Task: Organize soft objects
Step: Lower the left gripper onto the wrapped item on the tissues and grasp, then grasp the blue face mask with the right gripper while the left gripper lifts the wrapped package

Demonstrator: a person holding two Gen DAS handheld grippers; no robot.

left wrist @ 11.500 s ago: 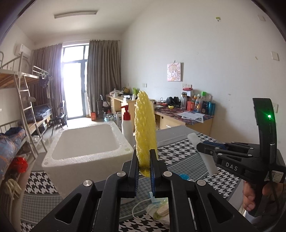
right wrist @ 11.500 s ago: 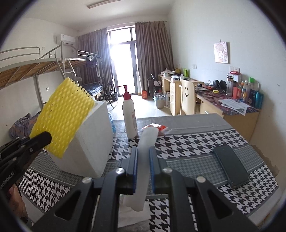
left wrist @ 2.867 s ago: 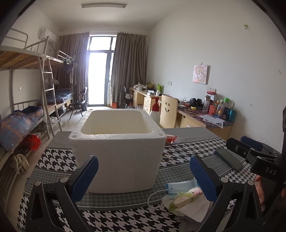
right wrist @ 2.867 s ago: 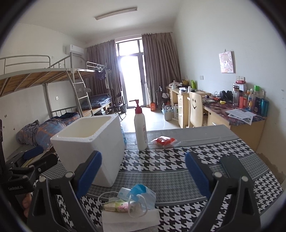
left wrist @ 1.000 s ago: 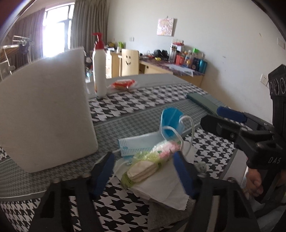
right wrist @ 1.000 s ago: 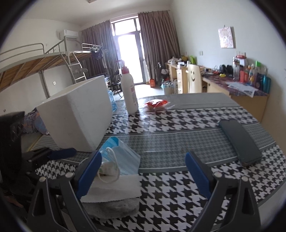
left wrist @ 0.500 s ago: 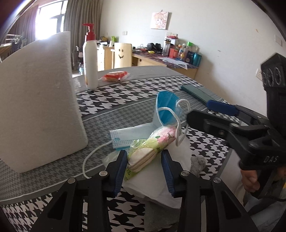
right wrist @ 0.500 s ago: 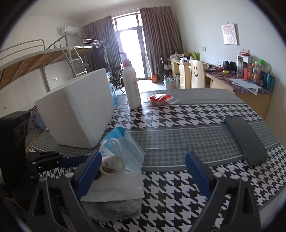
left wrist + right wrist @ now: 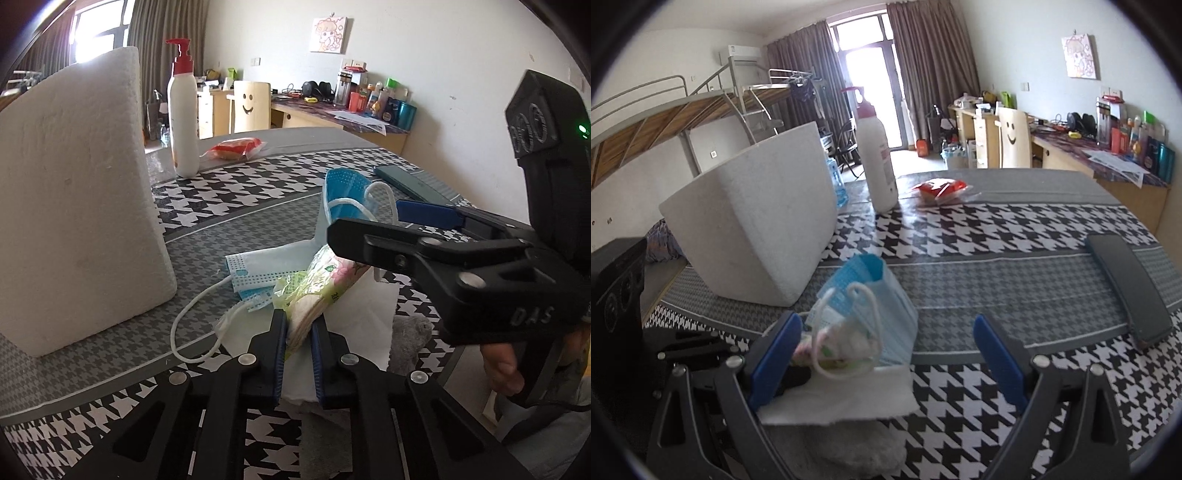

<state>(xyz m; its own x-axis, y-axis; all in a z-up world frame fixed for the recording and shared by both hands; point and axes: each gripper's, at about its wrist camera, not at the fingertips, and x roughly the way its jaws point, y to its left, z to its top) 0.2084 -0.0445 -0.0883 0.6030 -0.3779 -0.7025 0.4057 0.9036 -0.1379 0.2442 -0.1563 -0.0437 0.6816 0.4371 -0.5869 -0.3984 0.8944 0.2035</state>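
"DAS" is moulded on the right claw (image 9: 369,225) body.

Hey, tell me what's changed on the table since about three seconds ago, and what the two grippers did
The left gripper came down from facing the foam box to the pile and shut on the tissue pack, having been wide open. The right gripper dropped low beside the blue mask, jaws still open and empty. Box, lotion bottle, red packet and dark case stayed put.

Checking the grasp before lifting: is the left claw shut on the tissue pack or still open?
Shut on it: the left claw has both blue pads pressed against the tissue pack.
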